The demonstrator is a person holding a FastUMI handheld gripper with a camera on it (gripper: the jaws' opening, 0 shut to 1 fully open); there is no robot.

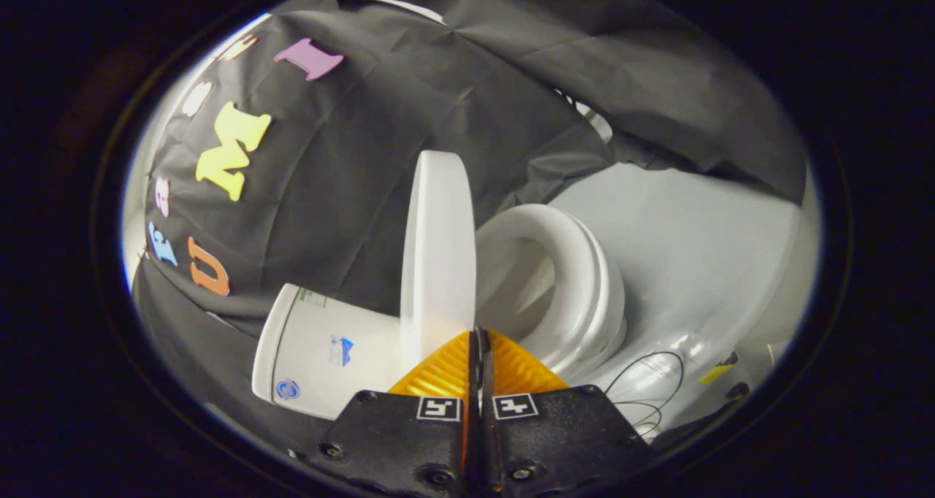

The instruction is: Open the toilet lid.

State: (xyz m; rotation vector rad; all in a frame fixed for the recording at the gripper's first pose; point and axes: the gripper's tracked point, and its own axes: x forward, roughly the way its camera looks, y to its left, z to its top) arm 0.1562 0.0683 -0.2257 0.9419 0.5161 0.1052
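Note:
The white toilet lid [438,250] stands raised, seen edge-on, well apart from the white seat ring [566,279] and the bowl under it. On the lid's other side is the white tank [321,352]. My gripper [478,335] is shut, its two fingers pressed together with nothing visible between them. Its tips sit right at the lid's near rim, on the side that faces the seat; I cannot tell whether they touch it. The whole scene appears turned sideways in the gripper view.
A white floor [694,250] spreads beyond the bowl. Thin black cables [650,381] loop on it close to the bowl's base, next to a small yellow strip [716,372]. Black cloth walls stand behind the tank and the lid.

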